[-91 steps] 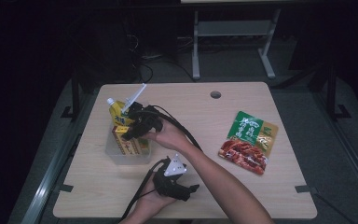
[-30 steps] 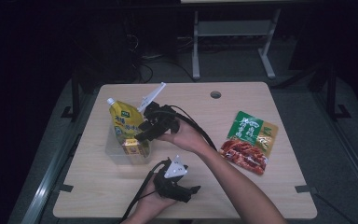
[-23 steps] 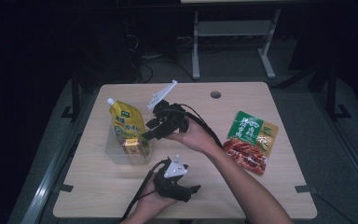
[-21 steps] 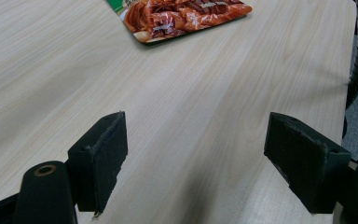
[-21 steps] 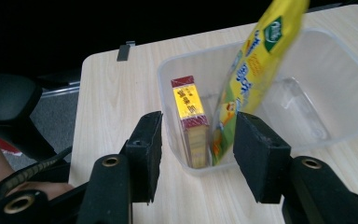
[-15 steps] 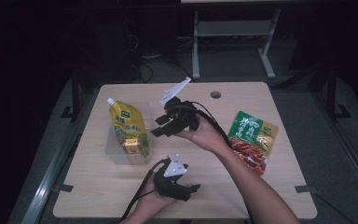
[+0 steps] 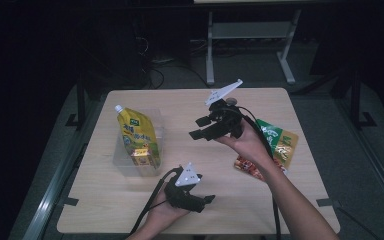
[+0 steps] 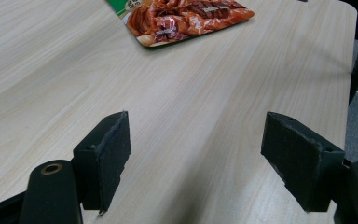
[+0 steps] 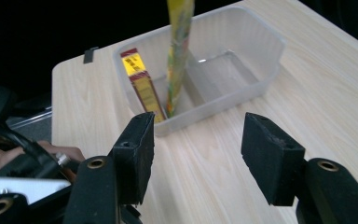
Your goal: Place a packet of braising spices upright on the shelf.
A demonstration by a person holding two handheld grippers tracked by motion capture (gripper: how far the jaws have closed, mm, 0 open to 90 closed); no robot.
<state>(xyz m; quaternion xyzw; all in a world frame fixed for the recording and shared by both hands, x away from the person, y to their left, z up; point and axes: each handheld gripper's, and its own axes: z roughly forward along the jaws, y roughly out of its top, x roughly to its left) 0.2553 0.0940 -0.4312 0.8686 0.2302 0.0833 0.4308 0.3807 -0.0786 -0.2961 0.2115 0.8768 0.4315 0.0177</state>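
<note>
A clear plastic bin stands at the table's left. A yellow-green spout pouch stands upright in it, with a small yellow and red box beside it. My right gripper hovers over the table's middle, pointing left toward the bin. Its jaws have just been opening and stand open with nothing between them. The box and the pouch lie ahead of it. My left gripper rests near the front edge, open and empty.
A green snack packet and a red one lie at the table's right; the red packet is ahead of the left jaws. A round hole sits near the far edge. The left hand is beside the bin.
The right gripper has drawn away from the bin, moving right toward the table's middle with wider jaws. The box and pouch stayed in the bin. The left gripper has not moved.
</note>
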